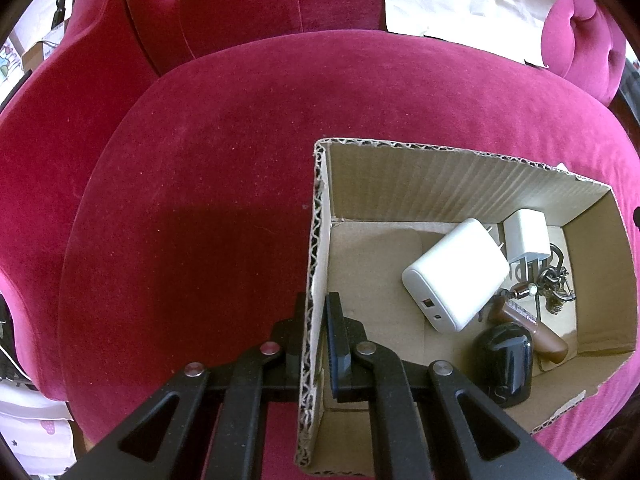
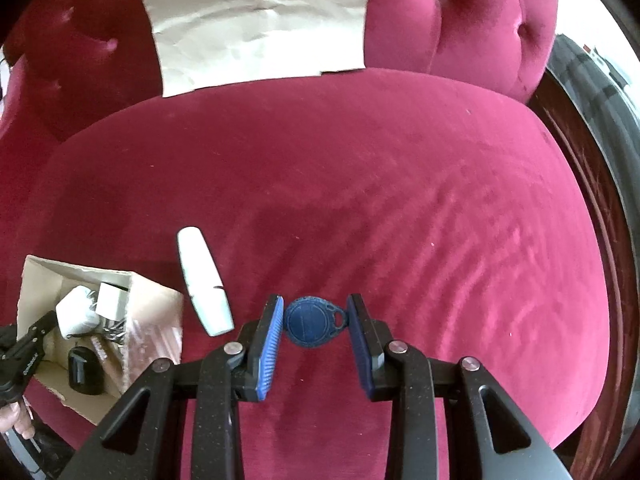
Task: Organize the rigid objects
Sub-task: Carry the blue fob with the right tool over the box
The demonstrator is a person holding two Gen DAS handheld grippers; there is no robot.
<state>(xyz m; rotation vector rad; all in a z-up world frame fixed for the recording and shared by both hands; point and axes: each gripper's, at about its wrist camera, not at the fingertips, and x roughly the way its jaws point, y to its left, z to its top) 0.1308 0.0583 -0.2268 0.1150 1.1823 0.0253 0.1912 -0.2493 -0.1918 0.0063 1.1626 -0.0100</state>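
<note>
My left gripper (image 1: 316,308) is shut on the near left wall of an open cardboard box (image 1: 440,176), one finger inside and one outside. In the box lie a large white charger (image 1: 452,276), a smaller white charger (image 1: 526,236), a black rounded case (image 1: 504,360), a brown tube (image 1: 536,328) and a metal keychain (image 1: 556,288). My right gripper (image 2: 315,308) is shut on a round blue key fob (image 2: 312,324), held above the red cushion (image 2: 400,200). A white oblong object (image 2: 204,280) lies on the cushion between the fob and the box (image 2: 152,308).
The box sits on a red velvet armchair seat (image 1: 200,200). A crumpled sheet of brown paper (image 2: 260,20) leans on the tufted backrest. A hand (image 2: 12,416) holds the left gripper at the box's left side. A dark wooden frame (image 2: 592,200) borders the seat on the right.
</note>
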